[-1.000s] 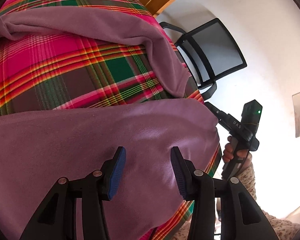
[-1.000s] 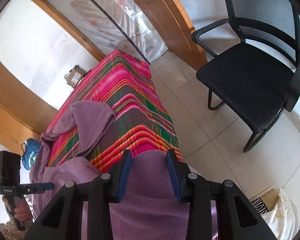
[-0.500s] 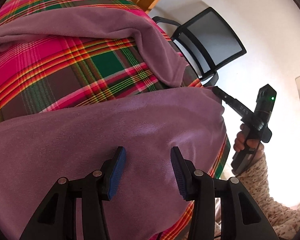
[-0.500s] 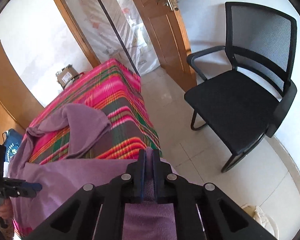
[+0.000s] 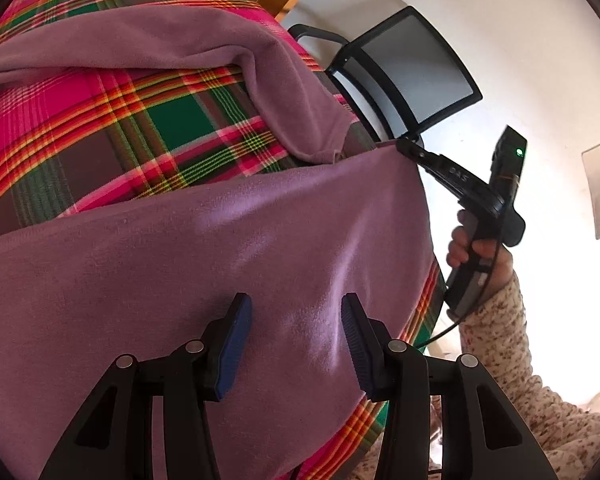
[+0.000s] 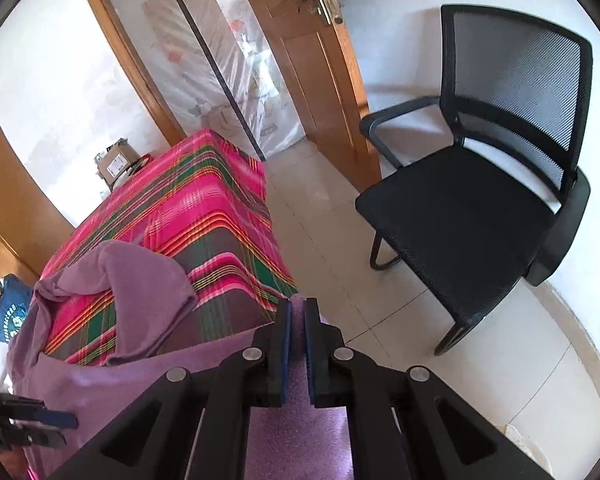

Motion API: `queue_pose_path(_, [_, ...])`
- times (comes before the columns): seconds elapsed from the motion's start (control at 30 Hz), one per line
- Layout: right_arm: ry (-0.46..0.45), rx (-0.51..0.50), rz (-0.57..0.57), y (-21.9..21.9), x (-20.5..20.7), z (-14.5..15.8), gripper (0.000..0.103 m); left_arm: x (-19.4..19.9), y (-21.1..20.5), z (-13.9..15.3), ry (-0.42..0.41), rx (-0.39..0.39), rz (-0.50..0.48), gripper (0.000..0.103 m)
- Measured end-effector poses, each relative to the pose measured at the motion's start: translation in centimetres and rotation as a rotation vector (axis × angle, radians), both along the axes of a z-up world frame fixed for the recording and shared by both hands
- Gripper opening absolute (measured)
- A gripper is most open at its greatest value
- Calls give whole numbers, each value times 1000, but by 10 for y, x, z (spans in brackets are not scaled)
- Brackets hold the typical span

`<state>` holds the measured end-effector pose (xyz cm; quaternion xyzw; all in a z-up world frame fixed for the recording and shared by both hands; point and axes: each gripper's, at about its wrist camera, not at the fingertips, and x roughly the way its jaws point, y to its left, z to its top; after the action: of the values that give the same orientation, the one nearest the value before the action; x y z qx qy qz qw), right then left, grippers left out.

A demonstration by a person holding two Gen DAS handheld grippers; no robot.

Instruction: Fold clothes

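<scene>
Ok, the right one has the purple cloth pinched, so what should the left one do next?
Probably lower the left hand-held gripper and close on the purple cloth: it is open above the fabric, while the right hand-held gripper already pinches a corner.

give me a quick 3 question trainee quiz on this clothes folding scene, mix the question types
1. True or false: the right claw is shut on a corner of the purple garment.
2. Multiple choice: the left claw is A) shut on the garment, B) open above the garment, C) gripping the black chair.
3. Fill the blank: the table under the garment is covered by a pink and green ____ cloth.

Key: 1 true; 2 B; 3 plaid
</scene>
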<state>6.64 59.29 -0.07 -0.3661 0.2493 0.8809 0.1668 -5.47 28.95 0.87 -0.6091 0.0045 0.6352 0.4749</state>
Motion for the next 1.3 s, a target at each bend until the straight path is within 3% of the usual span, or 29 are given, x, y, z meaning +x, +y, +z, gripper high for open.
queue_pose_path(0.2, [-51, 5, 0, 0, -10, -9, 6, 6, -11, 7, -3, 10, 20, 48])
queue_pose_path(0.4, [-55, 6, 5, -4, -4, -1, 8, 7, -54, 27, 24, 34, 100, 48])
queue_pose_path(0.5, [-4, -27, -19, -4, 12, 13, 12, 5, -94, 43, 58, 42, 178, 48])
queue_pose_path(0.7, [24, 71, -23, -16, 50, 57, 12, 15, -164, 63, 111, 14, 307, 48])
queue_pose_path(0.83, [54, 138, -37, -15, 83, 94, 12, 28, -206, 59, 112, -51, 370, 48])
queue_pose_path(0.93, [50, 148, 29, -26, 94, 108, 14, 43, -235, 44, 86, -98, 424, 48])
queue_pose_path(1.07, [18, 164, 149, -62, 96, 98, 20, 57, -275, 25, 47, -133, 523, 48])
queue_pose_path(1.3, [-69, 152, 366, -133, 61, 46, 20, 71, -328, 1, -25, -135, 661, 48])
